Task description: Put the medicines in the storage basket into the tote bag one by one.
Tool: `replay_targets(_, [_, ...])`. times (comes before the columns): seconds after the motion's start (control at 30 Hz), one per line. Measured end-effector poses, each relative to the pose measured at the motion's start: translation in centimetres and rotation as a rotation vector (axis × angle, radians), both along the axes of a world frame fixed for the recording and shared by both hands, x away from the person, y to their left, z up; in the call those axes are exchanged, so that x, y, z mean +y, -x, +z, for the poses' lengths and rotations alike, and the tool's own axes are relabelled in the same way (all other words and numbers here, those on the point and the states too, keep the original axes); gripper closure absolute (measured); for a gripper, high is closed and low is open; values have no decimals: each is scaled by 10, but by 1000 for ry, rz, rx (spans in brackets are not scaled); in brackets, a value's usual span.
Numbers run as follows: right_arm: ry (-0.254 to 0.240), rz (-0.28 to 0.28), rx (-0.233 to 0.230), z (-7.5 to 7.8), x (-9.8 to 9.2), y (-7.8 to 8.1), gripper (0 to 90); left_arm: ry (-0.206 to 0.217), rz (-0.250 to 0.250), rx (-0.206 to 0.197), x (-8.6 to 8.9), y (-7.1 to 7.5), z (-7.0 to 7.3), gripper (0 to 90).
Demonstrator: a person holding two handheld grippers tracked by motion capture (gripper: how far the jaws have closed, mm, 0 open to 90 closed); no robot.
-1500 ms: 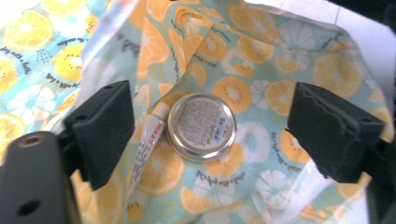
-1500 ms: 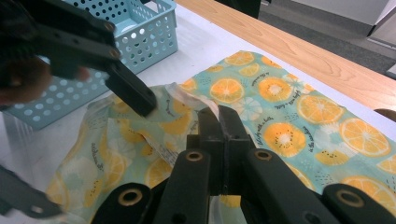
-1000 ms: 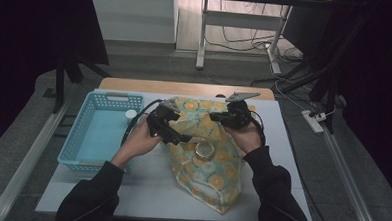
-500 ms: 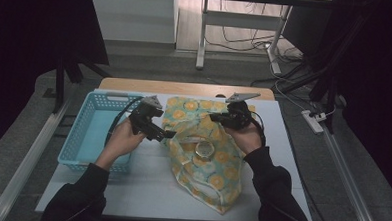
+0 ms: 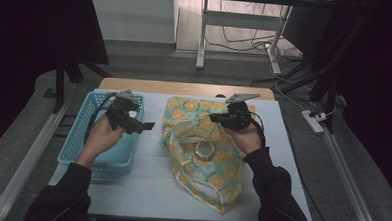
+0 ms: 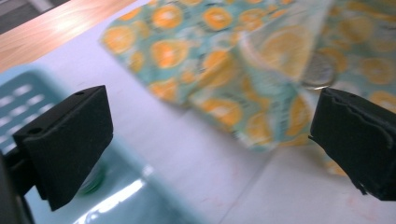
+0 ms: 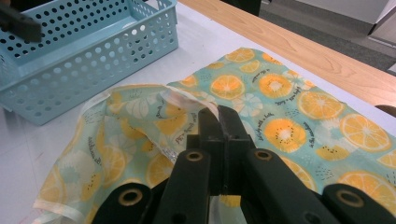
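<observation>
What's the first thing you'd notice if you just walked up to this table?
The bright cloth bag printed with orange slices, lying mid-table with a round metal lid showing inside. The right gripper pinches the bag's edge. A light blue basket sits at its left, where the left gripper hangs open.

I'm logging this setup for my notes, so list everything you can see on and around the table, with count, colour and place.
Fruit-print bag: one, teal with orange slices, middle of the mat, its upper edge lifted.
Round jar: one, clear with a metallic rim, seen through the bag's film.
Basket: one, light blue, perforated, left end of the table.
Mat: one, white, covering the table.
Table: one, wooden edge at the far side.
Power strip: one, white, on the floor at right.
Left claw: black, jaws open, over the basket's right rim.
Right claw: black, shut on the bag's edge.
</observation>
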State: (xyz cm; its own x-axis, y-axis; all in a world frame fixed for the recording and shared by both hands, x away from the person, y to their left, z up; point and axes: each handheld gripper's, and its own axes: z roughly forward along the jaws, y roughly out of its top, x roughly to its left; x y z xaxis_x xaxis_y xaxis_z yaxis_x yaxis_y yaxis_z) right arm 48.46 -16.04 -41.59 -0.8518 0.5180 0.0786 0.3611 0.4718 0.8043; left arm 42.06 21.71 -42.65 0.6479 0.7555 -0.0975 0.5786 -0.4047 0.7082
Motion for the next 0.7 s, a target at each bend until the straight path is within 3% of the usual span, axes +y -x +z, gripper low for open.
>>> replay_targets(0.13, [1,0,-2,0,0,0,900,10,44,23,16,-4,-4,2])
replay_targets(0.37, [-1,5,0,0,1,1,900,-42,125,-7,33,-8,-13,1])
replay_targets(0.47, [-1,6,0,0,0,1,900,-35,136,-8,40,-12,-18,1])
replay_targets(0.7, [-2,7,-4,1,0,1,900,-67,163,-2,49,-26,-31,0])
